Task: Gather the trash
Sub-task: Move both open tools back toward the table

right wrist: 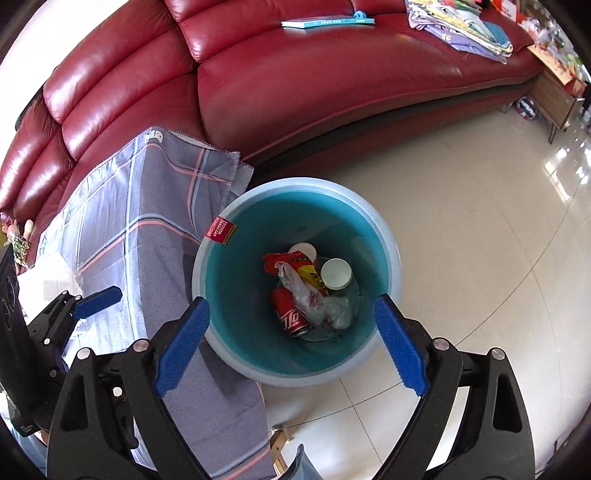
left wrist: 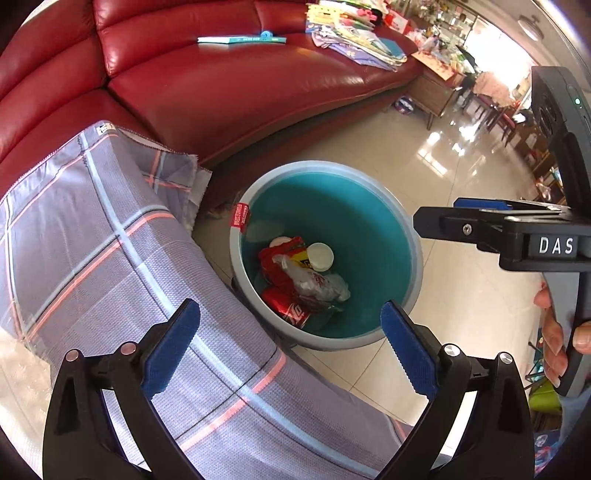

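Bin (right wrist: pixel 384 236): pale blue rim, teal inside, red label at rim.
Can (right wrist: pixel 290 317): red, white lettering.
Wrapper (right wrist: pixel 295 262): red and yellow.
Lid (right wrist: pixel 336 274): white.
Cloth (left wrist: pixel 92 236): grey-lilac, plaid of pink and light blue lines.
Sofa (right wrist: pixel 295 92): glossy dark red.
Floor (right wrist: pixel 480 240): cream tiles.
Gripper pads (right wrist: pixel 400 349): blue on black.

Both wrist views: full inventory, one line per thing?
bin: one, teal, on the floor by the sofa
soda can: one, red, in the bin
plastic bag: one, clear, crumpled over the can
red wrapper: one, in the bin
white lid: one, in the bin
checked cloth: one, grey, draped left of the bin
sofa: one, red
book: one, teal, on the sofa
left gripper: jaws open, empty
right gripper: jaws open, empty
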Demonstrator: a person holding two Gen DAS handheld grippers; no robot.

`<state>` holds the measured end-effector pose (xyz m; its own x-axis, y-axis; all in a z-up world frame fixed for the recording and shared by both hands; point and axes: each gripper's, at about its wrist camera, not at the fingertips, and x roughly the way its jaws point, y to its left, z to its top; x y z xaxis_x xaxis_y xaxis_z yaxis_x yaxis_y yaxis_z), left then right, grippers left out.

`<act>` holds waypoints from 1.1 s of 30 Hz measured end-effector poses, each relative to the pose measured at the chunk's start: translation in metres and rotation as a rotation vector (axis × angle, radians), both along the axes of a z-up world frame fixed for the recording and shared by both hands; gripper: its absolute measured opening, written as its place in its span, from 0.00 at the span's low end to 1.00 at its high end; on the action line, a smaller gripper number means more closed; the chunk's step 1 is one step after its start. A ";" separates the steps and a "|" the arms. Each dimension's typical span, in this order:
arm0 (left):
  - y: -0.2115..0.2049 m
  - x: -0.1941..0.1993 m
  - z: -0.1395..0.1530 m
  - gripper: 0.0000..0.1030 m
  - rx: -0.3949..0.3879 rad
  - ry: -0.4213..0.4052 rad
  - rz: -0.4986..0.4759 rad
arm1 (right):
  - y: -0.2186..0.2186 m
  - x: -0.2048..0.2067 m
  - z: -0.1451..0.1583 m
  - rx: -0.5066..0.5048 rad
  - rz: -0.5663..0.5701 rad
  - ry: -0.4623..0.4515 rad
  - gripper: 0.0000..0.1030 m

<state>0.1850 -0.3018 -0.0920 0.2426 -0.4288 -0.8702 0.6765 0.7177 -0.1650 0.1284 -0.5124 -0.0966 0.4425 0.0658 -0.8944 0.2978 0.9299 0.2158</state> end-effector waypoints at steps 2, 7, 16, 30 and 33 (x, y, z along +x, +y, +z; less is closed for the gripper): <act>0.005 -0.002 0.005 0.96 -0.009 -0.007 0.006 | 0.005 -0.003 0.005 -0.015 0.007 0.001 0.84; 0.019 -0.012 0.023 0.96 -0.033 -0.031 0.023 | 0.021 -0.011 0.021 -0.044 0.023 -0.013 0.84; 0.070 -0.031 0.059 0.96 -0.080 -0.086 0.084 | 0.067 -0.023 0.053 -0.084 0.077 -0.055 0.86; 0.220 -0.064 0.075 0.96 -0.094 -0.112 0.306 | 0.192 -0.015 0.079 -0.124 0.291 -0.065 0.86; 0.263 -0.070 0.072 0.96 -0.091 -0.111 0.367 | 0.225 -0.010 0.078 -0.133 0.347 -0.056 0.86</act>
<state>0.1147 -0.0392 -0.0197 0.4845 -0.3702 -0.7926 0.3949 0.9010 -0.1794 0.1183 -0.2874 -0.0187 0.4626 0.1051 -0.8803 -0.0487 0.9945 0.0931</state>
